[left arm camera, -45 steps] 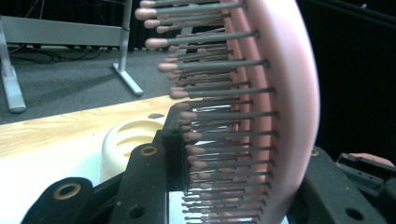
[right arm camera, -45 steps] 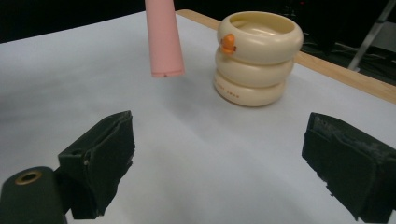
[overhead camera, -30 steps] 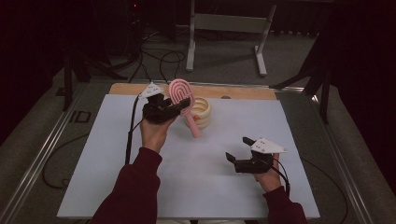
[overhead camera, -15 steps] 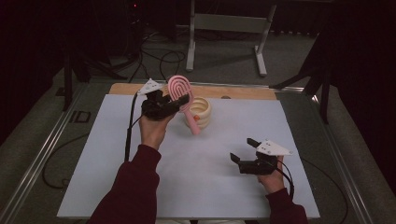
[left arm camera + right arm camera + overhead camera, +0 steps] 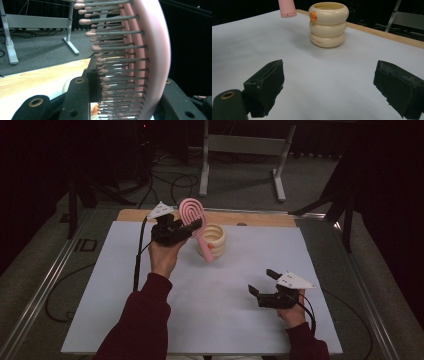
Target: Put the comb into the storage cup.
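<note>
My left gripper [image 5: 192,226] is shut on a pink hairbrush [image 5: 191,210] and holds it raised at the back of the table. The brush's handle slants down in front of a cream ribbed cup [image 5: 216,241] with an orange spot. In the left gripper view the bristles [image 5: 117,47] point left and the brush's pink back [image 5: 152,50] sits between the black jaws. My right gripper [image 5: 262,281] is open and holds nothing, low over the white sheet at the front right. Its view looks at the cup [image 5: 328,25] and the handle's end [image 5: 287,8].
A white sheet [image 5: 210,305] covers the table, with a strip of bare wood [image 5: 260,219] along the far edge. A metal stand [image 5: 240,150] and cables lie on the floor behind. Metal rails [image 5: 40,290] run along both sides.
My right gripper has drifted slightly to the right and toward the near edge, still open. The left gripper and brush have stayed put.
</note>
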Action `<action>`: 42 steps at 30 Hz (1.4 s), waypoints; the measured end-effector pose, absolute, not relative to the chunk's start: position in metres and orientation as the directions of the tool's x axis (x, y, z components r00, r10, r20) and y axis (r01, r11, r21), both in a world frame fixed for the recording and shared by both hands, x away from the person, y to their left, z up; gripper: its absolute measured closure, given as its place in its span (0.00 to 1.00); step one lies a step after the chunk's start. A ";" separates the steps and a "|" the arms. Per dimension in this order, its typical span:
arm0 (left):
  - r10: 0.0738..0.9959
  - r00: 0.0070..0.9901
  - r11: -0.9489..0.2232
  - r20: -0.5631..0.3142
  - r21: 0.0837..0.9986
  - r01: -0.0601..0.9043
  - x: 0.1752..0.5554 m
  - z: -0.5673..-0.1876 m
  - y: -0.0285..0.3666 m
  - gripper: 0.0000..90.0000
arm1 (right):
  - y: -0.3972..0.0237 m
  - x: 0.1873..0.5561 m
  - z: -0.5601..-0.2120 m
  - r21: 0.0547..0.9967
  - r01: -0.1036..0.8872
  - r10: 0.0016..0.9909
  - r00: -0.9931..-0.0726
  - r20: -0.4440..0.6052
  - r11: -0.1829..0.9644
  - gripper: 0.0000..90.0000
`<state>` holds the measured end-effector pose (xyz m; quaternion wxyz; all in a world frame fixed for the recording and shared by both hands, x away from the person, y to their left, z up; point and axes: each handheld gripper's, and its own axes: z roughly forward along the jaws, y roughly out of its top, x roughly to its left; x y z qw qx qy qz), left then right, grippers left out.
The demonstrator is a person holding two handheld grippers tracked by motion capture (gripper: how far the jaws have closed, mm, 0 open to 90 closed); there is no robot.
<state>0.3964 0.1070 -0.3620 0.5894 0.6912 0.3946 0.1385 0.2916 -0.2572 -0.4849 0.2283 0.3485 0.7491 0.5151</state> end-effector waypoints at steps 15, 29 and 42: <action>0.718 0.645 -0.003 -0.261 0.926 0.378 0.406 -0.356 0.103 0.71 | -0.258 0.291 -0.484 0.934 0.289 0.758 -0.652 0.031 0.210 0.11; 0.724 0.642 -0.009 -0.251 0.928 0.373 0.414 -0.351 0.100 0.71 | -0.258 0.290 -0.484 0.935 0.289 0.761 -0.648 0.032 0.207 0.11; 0.734 0.636 -0.010 -0.240 0.932 0.363 0.420 -0.342 0.100 0.71 | -0.258 0.291 -0.484 0.935 0.292 0.761 -0.648 0.038 0.203 0.11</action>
